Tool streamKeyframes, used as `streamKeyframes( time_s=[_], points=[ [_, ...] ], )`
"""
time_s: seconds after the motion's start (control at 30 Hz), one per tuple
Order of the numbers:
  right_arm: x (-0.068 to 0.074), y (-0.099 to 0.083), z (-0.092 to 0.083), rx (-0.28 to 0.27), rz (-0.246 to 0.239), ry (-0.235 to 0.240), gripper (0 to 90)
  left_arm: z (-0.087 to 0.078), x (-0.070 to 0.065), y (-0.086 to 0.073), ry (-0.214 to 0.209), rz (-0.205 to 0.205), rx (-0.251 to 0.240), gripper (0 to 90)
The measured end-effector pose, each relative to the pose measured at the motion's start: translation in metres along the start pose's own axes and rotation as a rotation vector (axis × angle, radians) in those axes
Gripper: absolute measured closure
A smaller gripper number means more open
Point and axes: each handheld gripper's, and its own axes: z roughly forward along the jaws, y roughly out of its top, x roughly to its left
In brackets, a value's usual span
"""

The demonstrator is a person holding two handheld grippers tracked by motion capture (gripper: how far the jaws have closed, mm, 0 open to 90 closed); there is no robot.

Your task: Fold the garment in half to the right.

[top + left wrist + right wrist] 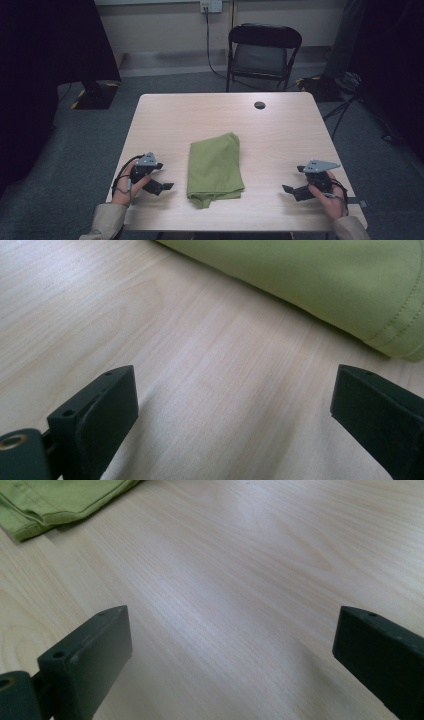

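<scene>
Cloth (215,168) sits folded at mid-table, near the front edge, w/ both grippers parked either side and apart from it. Left gripper (161,186) rests on table (280,130), jaws spread wide, nothing betw. them; right gripper (294,192) same, wide apart and empty, farther off the cloth. Likely step: approach and grab the cloth. To do it well, come in low and level, aim for a hemmed corner or edge rather than the flat middle, pinch all layers together, and lift w/ both sides matched so the fold doesn't slump. No brands, labels or writing readable anywhere.
</scene>
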Motion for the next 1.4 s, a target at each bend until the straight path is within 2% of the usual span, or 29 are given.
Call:
streamKeyframes(
  time_s=[0.63, 1.0, 1.17, 1.3, 1.4],
  points=[
    [-0.008, -0.018, -0.013, 0.018, 0.017, -0.033, 1.4, -0.003, 0.0, -0.014, 0.023, -0.006, 0.006, 4.4],
    [-0.014, -0.027, -0.023, 0.043, 0.015, -0.063, 1.6, -0.002, -0.002, -0.019, 0.048, 0.029, -0.004, 2.2],
    [-0.015, -0.031, -0.027, 0.069, 0.009, -0.078, 1.0, -0.002, -0.005, -0.02, 0.075, 0.06, 0.017, 1.2],
    [-0.016, -0.033, -0.028, 0.096, 0.013, -0.053, 0.0, -0.001, -0.006, -0.02, 0.079, 0.055, 0.02, 0.0],
    [-0.016, -0.034, -0.029, 0.096, 0.015, -0.056, 0.0, -0.002, -0.006, -0.02, 0.085, 0.048, 0.019, 0.0]
  ],
)
